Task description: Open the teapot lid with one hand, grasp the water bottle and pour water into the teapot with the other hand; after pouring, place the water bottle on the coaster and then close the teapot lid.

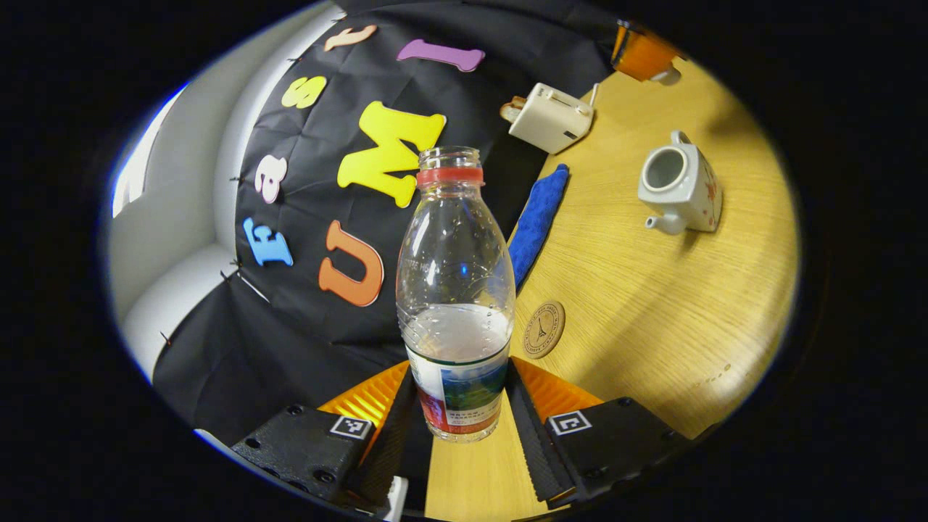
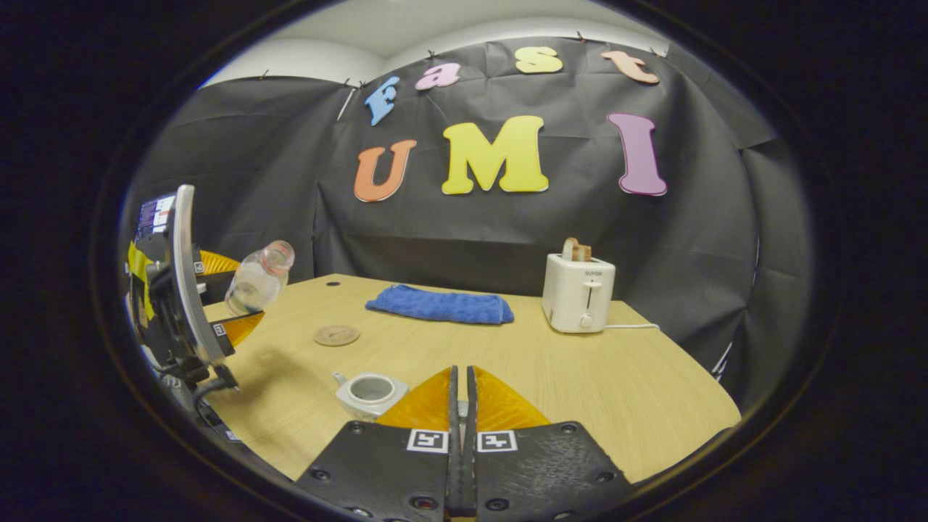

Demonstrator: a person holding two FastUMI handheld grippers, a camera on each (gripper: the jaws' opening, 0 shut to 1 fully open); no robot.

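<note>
Left gripper [image 1: 458, 406] clamped on water bottle [image 1: 455, 290], lifted off table; teapot [image 1: 680, 190] open, no lid on it.

Both left fingers press the bottle's lower labelled part; bottle uncapped, partly filled, tilted in right gripper view [image 2: 259, 278]. Coaster [image 1: 544, 329] bare on wooden table [image 1: 652, 312], between bottle and teapot. Right gripper [image 2: 462, 406] jaws together just above and beside teapot [image 2: 370, 393]; can't tell if lid is pinched. Blue cloth [image 2: 442, 305] and toaster [image 2: 578, 291] near back wall.
</note>
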